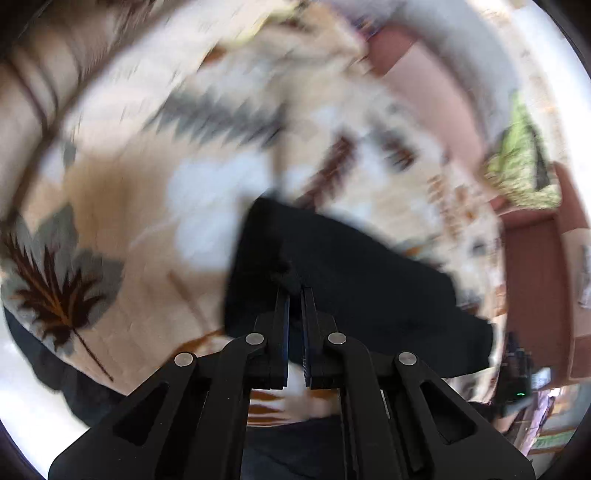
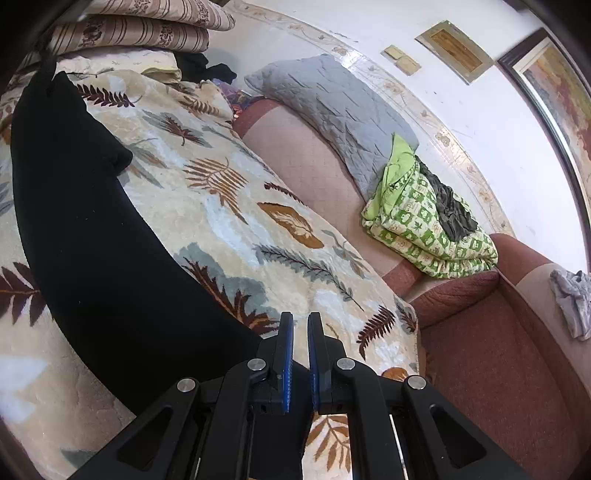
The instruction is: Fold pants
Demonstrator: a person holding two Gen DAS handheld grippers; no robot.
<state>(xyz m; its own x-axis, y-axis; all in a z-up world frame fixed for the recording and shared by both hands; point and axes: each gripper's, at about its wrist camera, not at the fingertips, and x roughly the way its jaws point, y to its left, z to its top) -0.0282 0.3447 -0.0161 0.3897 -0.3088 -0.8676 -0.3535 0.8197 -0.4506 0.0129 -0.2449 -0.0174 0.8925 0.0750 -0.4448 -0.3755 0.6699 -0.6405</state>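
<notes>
The black pants [image 2: 96, 236] lie stretched in a long band over the leaf-patterned blanket [image 2: 229, 206], from far left to the near edge. My right gripper [image 2: 300, 317] is shut on the near end of the pants, whose black cloth runs between its fingers. In the blurred left wrist view, my left gripper [image 1: 294, 291] is shut on a bunched fold of the black pants [image 1: 351, 280], lifted above the blanket [image 1: 122, 192].
A reddish sofa [image 2: 498, 350] runs along the right, with a grey quilted pillow [image 2: 332, 107], a green patterned bundle [image 2: 424, 225] and a grey cloth [image 2: 572, 299]. Striped folded bedding [image 2: 129, 33] and dark clothes [image 2: 203, 66] lie at the far end.
</notes>
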